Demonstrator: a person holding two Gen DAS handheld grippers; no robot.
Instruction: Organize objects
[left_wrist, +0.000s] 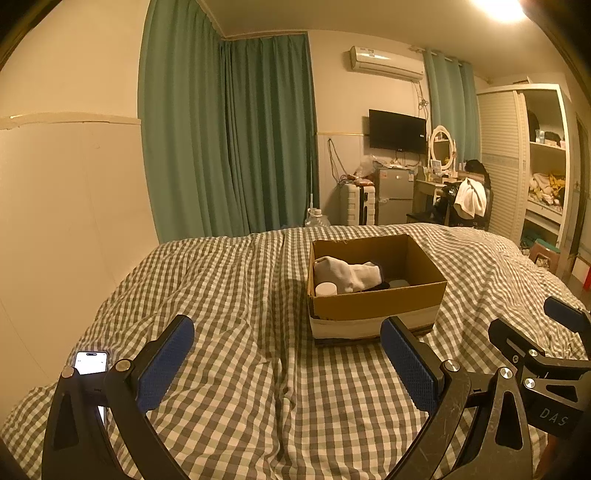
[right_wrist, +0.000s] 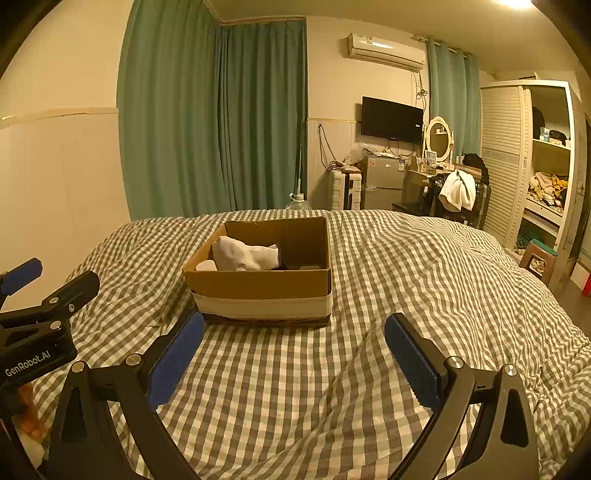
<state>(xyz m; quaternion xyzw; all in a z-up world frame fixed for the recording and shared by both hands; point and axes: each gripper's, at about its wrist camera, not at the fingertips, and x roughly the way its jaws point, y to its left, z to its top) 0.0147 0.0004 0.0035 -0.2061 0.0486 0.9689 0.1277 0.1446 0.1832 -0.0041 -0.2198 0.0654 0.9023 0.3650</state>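
Both grippers, left gripper (left_wrist: 288, 363) and right gripper (right_wrist: 293, 356), hover with blue-padded fingers (left_wrist: 166, 363) spread apart, holding nothing, above the grey-checked bed cover (right_wrist: 406, 266). Beyond stands an open brown cardboard box (right_wrist: 258, 282) containing white socks (right_wrist: 245, 253).

Matt cardboard box (right_wrist: 258, 284); checked cloth bedcover (right_wrist: 369, 387).

Open cardboard box (right_wrist: 258, 284) sits upright on the bed, holding a bundled white sock (right_wrist: 245, 254) and a small white jar (right_wrist: 206, 265) at its left.
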